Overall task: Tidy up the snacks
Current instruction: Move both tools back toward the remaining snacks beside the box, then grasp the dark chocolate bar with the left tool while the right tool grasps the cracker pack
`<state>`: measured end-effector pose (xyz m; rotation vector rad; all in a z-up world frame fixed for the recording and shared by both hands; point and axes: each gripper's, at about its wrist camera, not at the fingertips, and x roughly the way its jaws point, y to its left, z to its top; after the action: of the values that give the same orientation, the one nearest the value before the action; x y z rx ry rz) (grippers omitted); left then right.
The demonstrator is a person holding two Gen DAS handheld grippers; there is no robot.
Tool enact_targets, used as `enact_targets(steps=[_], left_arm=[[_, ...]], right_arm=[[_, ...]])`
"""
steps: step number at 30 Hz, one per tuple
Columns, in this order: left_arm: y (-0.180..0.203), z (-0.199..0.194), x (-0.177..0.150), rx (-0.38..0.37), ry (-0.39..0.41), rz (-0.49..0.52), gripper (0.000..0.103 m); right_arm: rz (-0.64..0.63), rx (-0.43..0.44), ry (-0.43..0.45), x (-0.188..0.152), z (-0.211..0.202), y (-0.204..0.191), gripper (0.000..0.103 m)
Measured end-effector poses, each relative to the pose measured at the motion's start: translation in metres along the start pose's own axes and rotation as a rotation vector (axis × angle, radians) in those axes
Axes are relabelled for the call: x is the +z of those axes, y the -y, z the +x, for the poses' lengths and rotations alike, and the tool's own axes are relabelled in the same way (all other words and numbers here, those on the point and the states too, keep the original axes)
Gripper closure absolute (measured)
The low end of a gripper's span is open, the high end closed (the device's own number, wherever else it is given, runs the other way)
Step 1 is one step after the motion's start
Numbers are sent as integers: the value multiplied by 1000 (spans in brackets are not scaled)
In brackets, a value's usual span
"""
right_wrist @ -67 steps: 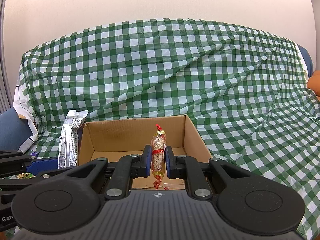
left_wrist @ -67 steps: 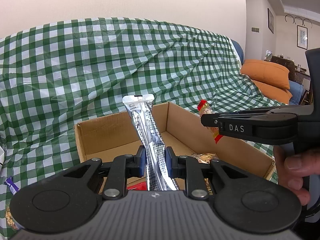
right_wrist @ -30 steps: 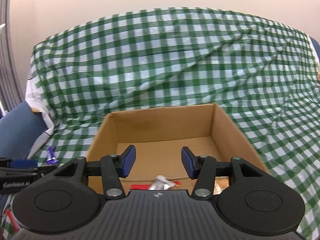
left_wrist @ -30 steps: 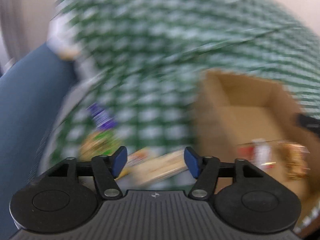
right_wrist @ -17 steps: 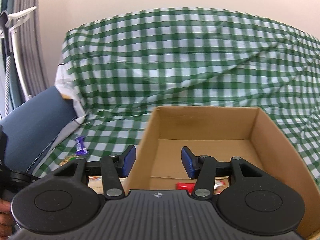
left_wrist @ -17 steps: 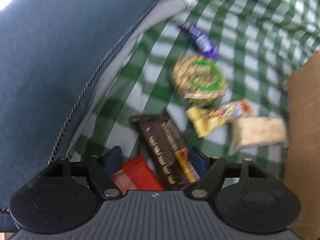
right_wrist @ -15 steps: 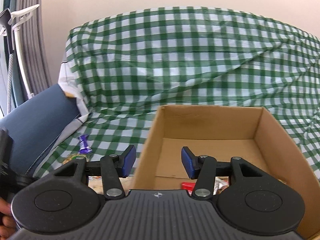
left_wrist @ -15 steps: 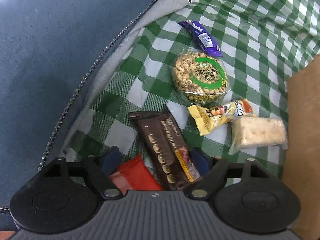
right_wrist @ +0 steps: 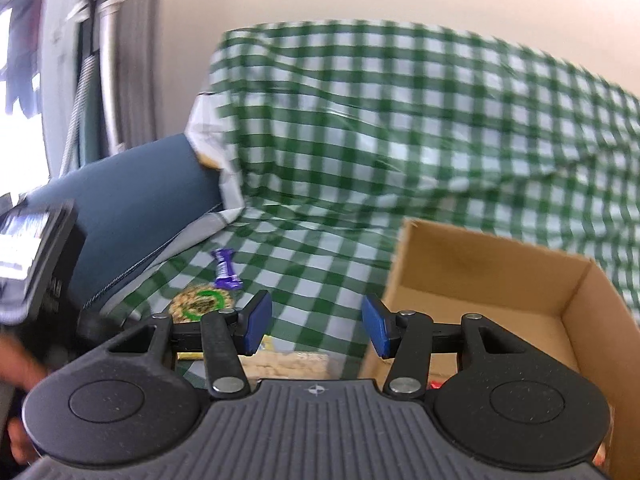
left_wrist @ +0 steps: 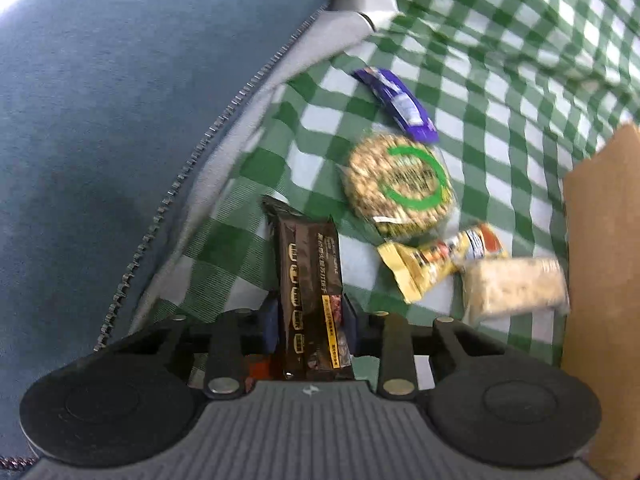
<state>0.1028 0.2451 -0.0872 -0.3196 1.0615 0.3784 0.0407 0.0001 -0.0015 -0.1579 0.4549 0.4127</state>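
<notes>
I have the dark brown snack bar (left_wrist: 310, 284) between the jaws of my left gripper (left_wrist: 308, 320), and they are closing on it; both pads sit right against the wrapper's sides. The bar lies on the green checked cloth (left_wrist: 500, 80), its far end pointing away from me.

Just right of it sit a yellow packet (left_wrist: 424, 268) and a pale rice bar (left_wrist: 516, 288), the two touching, the rice bar close against the cardboard box (left_wrist: 600, 280). Beyond them is a round nut cake with a green ring (left_wrist: 398, 184), and past that a purple candy (left_wrist: 396, 104). A red wrapper (left_wrist: 260, 370) peeks out low between the left fingers, beside the brown bar. A blue cushion (left_wrist: 120, 120) fills the left side.

My right gripper (right_wrist: 316, 326) hangs with its jaws standing apart and nothing between them, over the cloth at the box's left wall (right_wrist: 400, 272). A hand (right_wrist: 20, 364) shows at the far left edge of that view.

Half a second ago the left jaws stood wide around both the brown bar and the red wrapper; now they have narrowed onto the brown bar alone. The right gripper has swung left, away from the box.
</notes>
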Motion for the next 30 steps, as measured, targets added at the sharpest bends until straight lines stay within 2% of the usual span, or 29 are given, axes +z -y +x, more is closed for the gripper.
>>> enact_targets(steps=[3,6,9,13,16,18,20,23,25,28,30], left_arm=[[-15,-6,3,-28,11,-61,68],[-27,-10,5,-50,17,-106,68],[-31,-10,7,-66,8,-126,68],[-33,-10,8,-65,1,-112,68],[-31,-6,9,-72,-7,-108,68],[-31,-4,8,-75,-10,-104,68],[-32,-4,8,-79,-16,-105,68],[-30,-2,8,-84,-22,-101,68],[-31,-1,9,-90,-27,-105,68],[-31,-1,9,-98,-32,-106,68],[-30,-1,9,-104,-32,-105,68]], right_arm=[[-63,37,15,1,-2,-13,50],[-64,71,-6,7,4,-23,50],[29,104,-87,14,21,-32,50],[185,67,-221,13,62,-49,50],[304,-28,-357,4,103,-61,46],[417,-120,-429,-3,125,-59,40],[575,-204,-461,-10,140,-49,38],[724,-283,-483,-17,157,-36,35],[764,-309,-511,-21,169,-29,34],[752,-347,-529,-20,180,-27,33],[708,-359,-543,-18,184,-32,49]])
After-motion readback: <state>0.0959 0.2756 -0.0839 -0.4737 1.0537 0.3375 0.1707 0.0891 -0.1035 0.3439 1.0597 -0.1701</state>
